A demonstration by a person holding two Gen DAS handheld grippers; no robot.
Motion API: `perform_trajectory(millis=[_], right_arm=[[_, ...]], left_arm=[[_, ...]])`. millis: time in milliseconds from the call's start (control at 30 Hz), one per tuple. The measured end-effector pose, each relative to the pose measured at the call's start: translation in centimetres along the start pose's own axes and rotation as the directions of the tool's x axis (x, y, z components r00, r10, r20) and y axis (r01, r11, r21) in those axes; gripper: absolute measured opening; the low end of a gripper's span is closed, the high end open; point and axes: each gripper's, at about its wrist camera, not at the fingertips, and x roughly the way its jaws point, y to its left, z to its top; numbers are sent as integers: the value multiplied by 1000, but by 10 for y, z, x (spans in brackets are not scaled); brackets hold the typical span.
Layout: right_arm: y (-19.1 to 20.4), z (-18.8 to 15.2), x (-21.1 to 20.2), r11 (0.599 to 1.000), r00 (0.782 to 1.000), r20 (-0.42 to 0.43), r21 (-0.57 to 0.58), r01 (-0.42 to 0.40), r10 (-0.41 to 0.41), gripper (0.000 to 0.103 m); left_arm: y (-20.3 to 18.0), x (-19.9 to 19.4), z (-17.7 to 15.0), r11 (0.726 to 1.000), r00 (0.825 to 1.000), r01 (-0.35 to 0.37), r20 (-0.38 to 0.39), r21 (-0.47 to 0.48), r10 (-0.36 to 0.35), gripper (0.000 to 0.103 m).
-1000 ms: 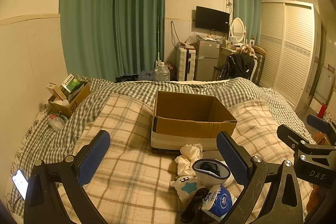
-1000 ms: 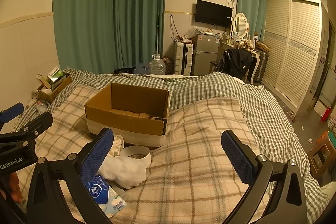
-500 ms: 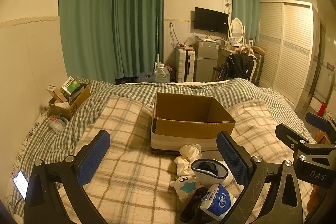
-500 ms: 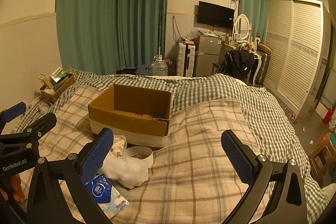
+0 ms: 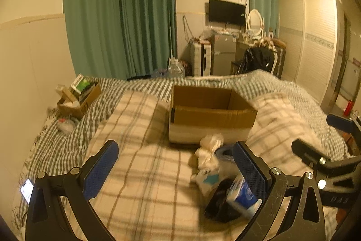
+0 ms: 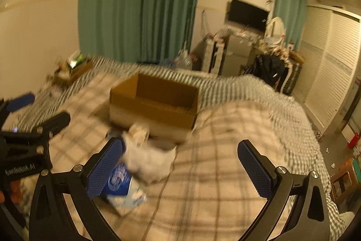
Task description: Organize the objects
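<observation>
Both grippers hang low over the bed, pointing toward the far wall. The left gripper [image 5: 174, 164] has its blue-padded fingers [image 5: 100, 169] spread wide with nothing between them; under them lies bare plaid blanket [image 5: 144, 175]. The right gripper [image 6: 180, 162] is spread just as wide and also holds nothing. It sits to the right of the left one, level with it, and each shows at the edge of the other's view.

The clutter lies between the two. A blue and white tissue pack [image 6: 123, 184] rests partly behind the right gripper's left finger. Beside it is a blurred white soft thing [image 6: 151, 162], and a pale crumpled bag [image 5: 209, 147] lies closer to the box. In the left view a small white toy with a blue patch [image 5: 208, 178] and something black [image 5: 222, 202] sit by the tissue pack; motion blur hides their detail.

Just beyond the pile stands the open cardboard box [image 5: 209, 112], upright, its flaps down, its near wall almost touching the crumpled bag. To the right of the pile the blanket lies open out to the checked sheet [image 6: 291, 119] at the bed's edge. On the left by the wall are a smaller box of odds and ends [image 5: 79, 96] and a lit phone [image 5: 27, 190].
</observation>
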Motion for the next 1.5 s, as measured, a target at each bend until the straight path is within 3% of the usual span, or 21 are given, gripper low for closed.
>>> perform_trajectory(millis=[300, 467, 533, 567, 600, 667, 700, 767, 867, 933, 1033, 1100, 1167, 1233, 1333, 1500], right_arm=[[27, -41, 48, 985, 968, -194, -37, -169, 159, 100], [42, -51, 75, 958, 921, -290, -43, -284, 260, 98], [44, -55, 85, 937, 887, -326, -8, -350, 328, 88], [43, -56, 87, 927, 872, -335, 9, -376, 357, 72], [42, -56, 86, 922, 866, -336, 17, -388, 370, 47], [39, -55, 80, 928, 875, -325, 17, -373, 358, 28], [34, -52, 76, 931, 882, -313, 18, -364, 352, 25], [24, -48, 64, 931, 893, -275, 22, -363, 355, 20], [10, -42, 46, 958, 936, -221, -21, -286, 275, 20], [-3, -39, 38, 969, 951, -201, -17, -245, 236, 20], [-21, -39, 35, 980, 961, -194, 7, -197, 195, 20], [-29, -42, 36, 982, 962, -198, 18, -187, 187, 20], [-32, -45, 34, 981, 961, -199, 24, -190, 191, 20], [-33, -45, 31, 981, 962, -193, 22, -193, 194, 20], [-34, -43, 26, 981, 965, -175, 22, -192, 193, 20], [-33, -30, 13, 979, 972, -120, 8, -204, 204, 20]], left_arm=[[20, 30, -50, 998, 987, -66, -145, -12, 63, 103], [27, 41, -59, 997, 981, -73, -184, -32, 65, 103], [25, 42, -59, 997, 980, -71, -188, -25, 65, 103], [22, 42, -60, 997, 979, -69, -191, -15, 65, 103], [20, 43, -60, 998, 979, -68, -194, -6, 65, 103], [14, 43, -61, 998, 977, -56, -204, 11, 57, 103], [10, 43, -61, 999, 977, -43, -209, 19, 46, 103], [-1, 42, -61, 999, 977, -2, -214, 37, 10, 103], [-18, 43, -61, 997, 972, 64, -230, 51, -50, 102], [-29, 46, -62, 991, 961, 123, -255, 50, -106, 97], [-46, 58, -67, 976, 927, 216, -318, 24, -198, 86], [-57, 69, -71, 965, 903, 260, -357, 14, -238, 67], [-63, 78, -76, 949, 870, 316, -396, -7, -293, 58], [-64, 73, -75, 950, 879, 312, -379, 0, -289, 53], [-61, 55, -69, 950, 896, 313, -331, 5, -294, 30], [-54, 29, -49, 959, 931, 283, -249, 31, -267, 27]])
